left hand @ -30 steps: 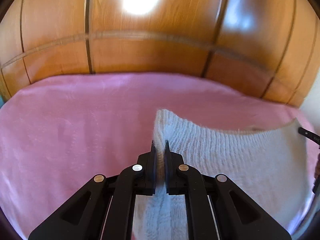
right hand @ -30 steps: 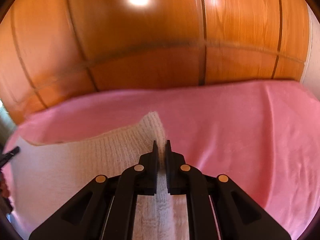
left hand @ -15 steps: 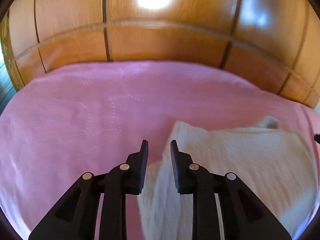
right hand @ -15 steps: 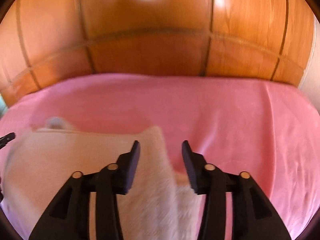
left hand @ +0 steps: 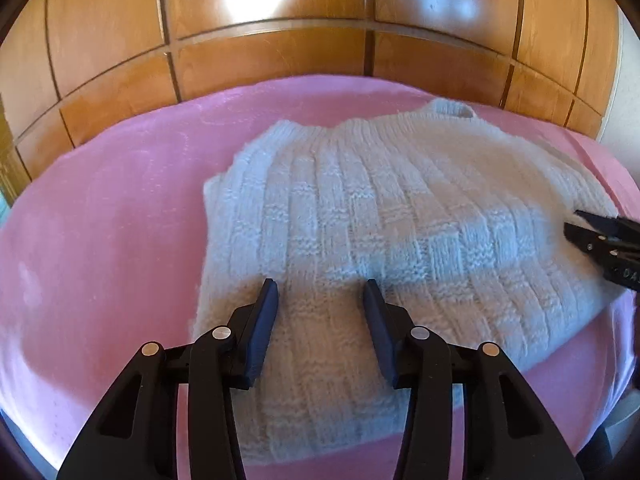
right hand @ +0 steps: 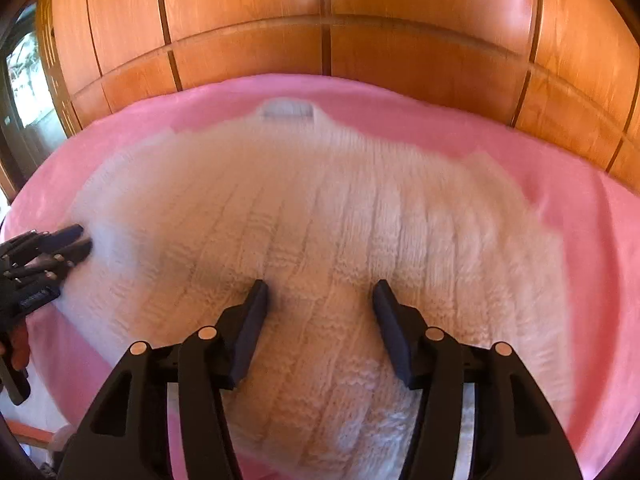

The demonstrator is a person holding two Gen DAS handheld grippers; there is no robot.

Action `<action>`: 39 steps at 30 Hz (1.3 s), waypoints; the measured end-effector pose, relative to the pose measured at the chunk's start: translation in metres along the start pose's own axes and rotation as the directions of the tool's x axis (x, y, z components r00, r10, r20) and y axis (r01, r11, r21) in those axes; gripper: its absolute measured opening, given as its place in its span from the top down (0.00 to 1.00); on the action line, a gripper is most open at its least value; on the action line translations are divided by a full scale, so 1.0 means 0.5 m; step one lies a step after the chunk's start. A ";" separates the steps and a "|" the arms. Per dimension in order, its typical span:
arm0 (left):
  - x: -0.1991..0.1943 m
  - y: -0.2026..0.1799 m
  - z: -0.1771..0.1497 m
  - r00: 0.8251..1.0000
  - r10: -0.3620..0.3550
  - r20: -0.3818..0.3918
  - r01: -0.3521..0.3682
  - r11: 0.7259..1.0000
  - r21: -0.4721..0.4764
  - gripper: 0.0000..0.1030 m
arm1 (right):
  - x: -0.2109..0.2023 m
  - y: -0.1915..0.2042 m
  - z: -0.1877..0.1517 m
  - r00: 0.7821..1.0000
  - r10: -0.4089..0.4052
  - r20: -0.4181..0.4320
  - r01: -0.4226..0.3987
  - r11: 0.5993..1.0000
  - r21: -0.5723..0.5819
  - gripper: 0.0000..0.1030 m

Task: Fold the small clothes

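A small white knitted sweater [left hand: 380, 216] lies spread on the pink blanket [left hand: 100, 220], its neck opening at the far side. My left gripper [left hand: 320, 292] hovers over the sweater's near left part; its jaws are opening and nothing is pinched between them. The same sweater [right hand: 320, 216] fills the right wrist view. Over its near right part my right gripper [right hand: 320, 294] has its jaws opening too, with only the flat knit beneath them. Each gripper shows at the edge of the other's view: the right gripper [left hand: 588, 228] and the left gripper [right hand: 76, 240].
Wooden wardrobe panels [left hand: 280, 52] rise just behind the blanket's far edge. A window [right hand: 24, 64] shows at the far left of the right wrist view. Bare pink blanket [right hand: 592, 240] lies on both sides of the sweater.
Both grippers were shut on the sweater's raised edges a second ago. They let go, opened, and drew back and down, and the sweater now lies flat on the blanket.
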State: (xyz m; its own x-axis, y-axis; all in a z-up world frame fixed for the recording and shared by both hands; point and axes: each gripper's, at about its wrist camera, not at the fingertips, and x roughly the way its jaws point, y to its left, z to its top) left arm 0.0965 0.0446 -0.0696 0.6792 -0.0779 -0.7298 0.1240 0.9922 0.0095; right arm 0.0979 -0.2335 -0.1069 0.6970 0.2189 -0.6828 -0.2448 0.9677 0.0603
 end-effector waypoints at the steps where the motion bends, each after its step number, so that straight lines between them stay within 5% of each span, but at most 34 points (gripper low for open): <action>1: -0.009 0.001 0.002 1.000 0.000 -0.004 0.000 1.000 -0.020 0.57 | -0.002 0.000 -0.002 1.000 0.002 0.008 -0.002 1.000 -0.001 0.47; 4: -0.053 0.013 0.003 0.999 -0.028 0.022 0.030 0.994 -0.105 0.57 | -0.007 -0.015 -0.003 1.000 0.009 0.022 -0.010 1.000 0.026 0.45; 9: -0.107 -0.005 0.007 0.998 0.013 0.067 -0.007 0.995 -0.097 0.57 | -0.022 -0.012 -0.024 0.997 0.000 0.079 -0.003 0.999 0.033 0.44; 11: -0.117 -0.015 0.009 0.997 0.042 0.071 -0.035 0.995 -0.093 0.44 | -0.027 -0.009 -0.021 0.995 -0.001 0.095 -0.002 0.999 0.034 0.43; 14: -0.123 -0.028 0.014 0.994 0.080 0.075 -0.073 0.993 -0.092 0.41 | -0.028 -0.010 -0.024 0.993 0.010 0.115 -0.015 0.999 0.040 0.42; 36: -0.082 0.095 -0.014 0.983 0.181 -0.036 -0.185 0.963 -0.194 0.41 | -0.029 -0.009 -0.028 0.990 0.018 0.137 -0.024 0.999 0.046 0.40; 39: -0.047 0.117 -0.034 0.976 0.192 -0.107 -0.210 0.957 -0.201 0.53 | -0.029 -0.009 -0.028 0.990 0.019 0.137 -0.026 0.999 0.046 0.40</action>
State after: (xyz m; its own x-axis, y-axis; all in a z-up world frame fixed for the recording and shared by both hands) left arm 0.0756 0.1062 -0.0632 0.6092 0.1250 -0.7831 -0.1700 0.9851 0.0250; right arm 0.0795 -0.2430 -0.1076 0.7780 0.2526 -0.5753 -0.2315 0.9665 0.1113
